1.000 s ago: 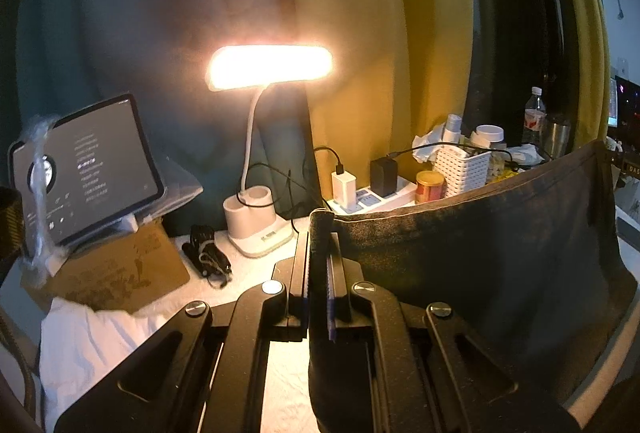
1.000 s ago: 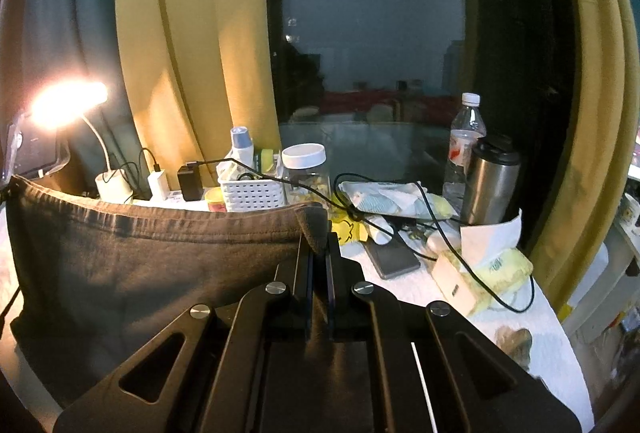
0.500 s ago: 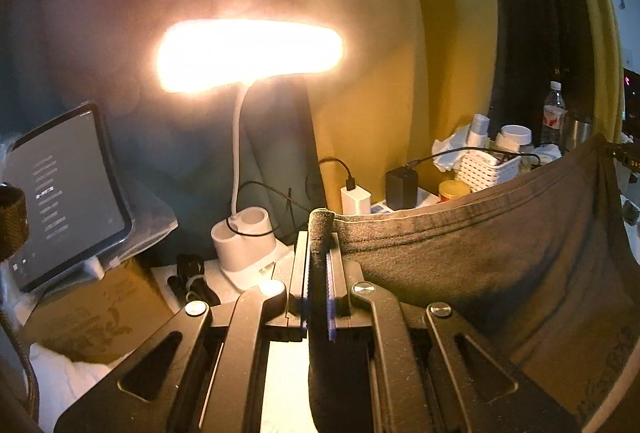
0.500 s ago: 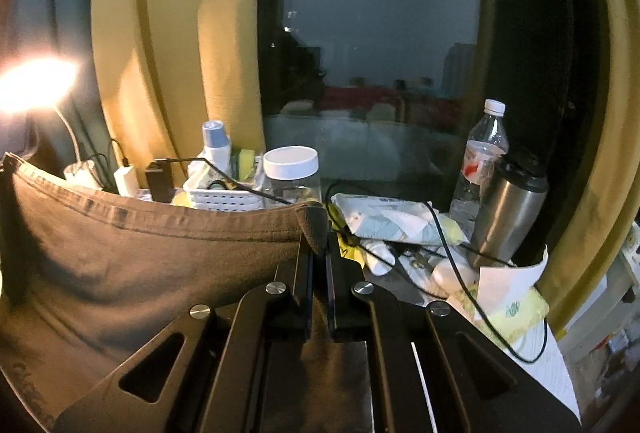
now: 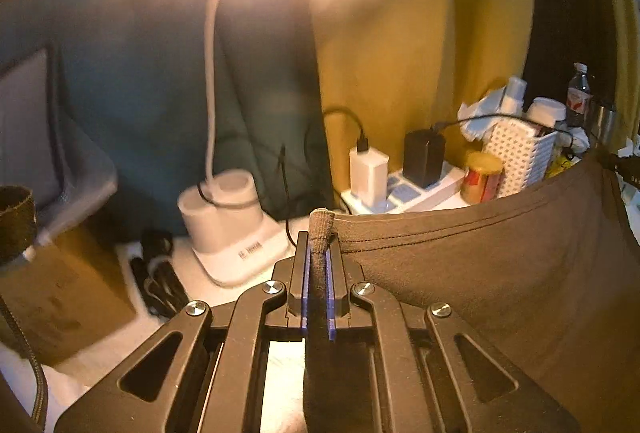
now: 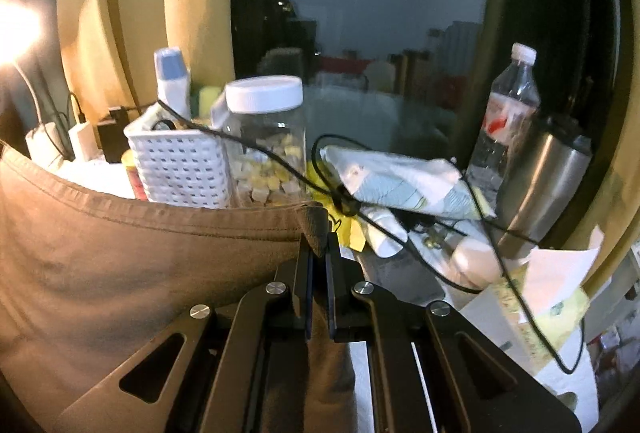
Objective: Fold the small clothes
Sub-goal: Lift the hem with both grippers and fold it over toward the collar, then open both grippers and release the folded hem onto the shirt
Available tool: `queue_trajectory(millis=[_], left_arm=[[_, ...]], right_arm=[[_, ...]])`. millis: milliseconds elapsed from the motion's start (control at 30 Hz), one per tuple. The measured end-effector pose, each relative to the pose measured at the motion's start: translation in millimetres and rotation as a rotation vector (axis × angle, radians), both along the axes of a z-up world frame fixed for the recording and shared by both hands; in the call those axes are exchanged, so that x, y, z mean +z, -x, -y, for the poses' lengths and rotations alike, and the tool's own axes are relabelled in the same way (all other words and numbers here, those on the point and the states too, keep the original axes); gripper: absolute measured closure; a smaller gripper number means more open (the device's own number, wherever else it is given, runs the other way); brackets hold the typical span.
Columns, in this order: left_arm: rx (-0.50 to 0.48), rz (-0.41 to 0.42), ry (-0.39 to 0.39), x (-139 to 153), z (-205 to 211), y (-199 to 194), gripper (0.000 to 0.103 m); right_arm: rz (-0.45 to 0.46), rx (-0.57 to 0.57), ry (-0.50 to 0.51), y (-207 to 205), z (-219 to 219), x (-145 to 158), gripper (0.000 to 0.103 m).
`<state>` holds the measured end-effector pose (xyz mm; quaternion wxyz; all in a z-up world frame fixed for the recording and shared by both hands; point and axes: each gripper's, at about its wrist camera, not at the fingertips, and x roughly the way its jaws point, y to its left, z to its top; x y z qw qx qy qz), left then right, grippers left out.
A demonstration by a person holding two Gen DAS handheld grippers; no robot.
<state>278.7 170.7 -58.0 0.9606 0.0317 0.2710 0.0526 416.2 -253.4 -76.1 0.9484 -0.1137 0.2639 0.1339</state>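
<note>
A dark grey-brown garment [image 5: 500,273] hangs stretched between my two grippers, its hemmed edge uppermost. My left gripper [image 5: 319,245] is shut on its left corner, which pokes up between the pads. My right gripper [image 6: 318,245] is shut on the opposite corner, and the cloth [image 6: 140,273] spreads away to the left in the right wrist view. The garment's lower part is hidden below both frames.
A lit desk lamp [image 5: 228,209] stands close ahead of the left gripper, with chargers on a power strip [image 5: 400,189]. A white basket [image 6: 180,165], a jar [image 6: 266,145], a water bottle [image 6: 508,113], a steel flask [image 6: 548,185] and cables crowd the back. A tablet [image 5: 28,117] leans at left.
Both grippers have moved forward toward the back of the table with the garment held taut; the lamp, basket and jar now loom larger and closer.
</note>
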Motion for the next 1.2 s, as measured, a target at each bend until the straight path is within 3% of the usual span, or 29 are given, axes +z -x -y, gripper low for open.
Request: queue_trajectory(millis=[167,333,500,533,600,633,667,867,900,933,1000,1200], left_arm=[[0.003,-0.066,-0.044,-28,-4,-20,0.098],[0.023,-0.147,-0.019,-53,-10,-36,0.098],[0.094,-0.196,0.022,-58,-25,-45,0.096],[0.12,-0.203,0.03,-59,-30,-45,0.096],[0.16,-0.218,0.043,-60,-39,-43,0.096],[0.172,-0.228,0.048,-61,-43,-42,0.096],[0.183,-0.24,0.054,-61,-47,-40,0.096],[0.191,-0.256,0.082,-54,-50,-13,0.095],[0.189,-0.26,0.096,-54,-49,-7,0.083],[0.192,-0.262,0.111,-53,-49,0,0.056],[0.196,-0.242,0.137,-51,-47,12,0.028],[0.177,-0.255,0.157,-45,-30,51,0.028]], right_arm=[[-0.026,-0.029,0.043,-15,-6,-26,0.097],[-0.077,-0.053,0.065,-26,-6,-33,0.097],[-0.112,-0.091,0.091,-34,-5,-39,0.095],[-0.118,-0.097,0.099,-35,-5,-40,0.089],[-0.132,-0.12,0.114,-37,-3,-44,0.063],[-0.13,-0.135,0.125,-37,-2,-44,0.043],[-0.126,-0.141,0.126,-35,1,-44,0.039],[-0.132,-0.133,0.109,-20,9,-39,0.039],[-0.133,-0.133,0.107,-16,11,-38,0.039],[-0.135,-0.132,0.102,-12,12,-37,0.039],[-0.137,-0.132,0.092,-3,15,-34,0.039],[-0.145,-0.147,0.06,33,35,-28,0.039]])
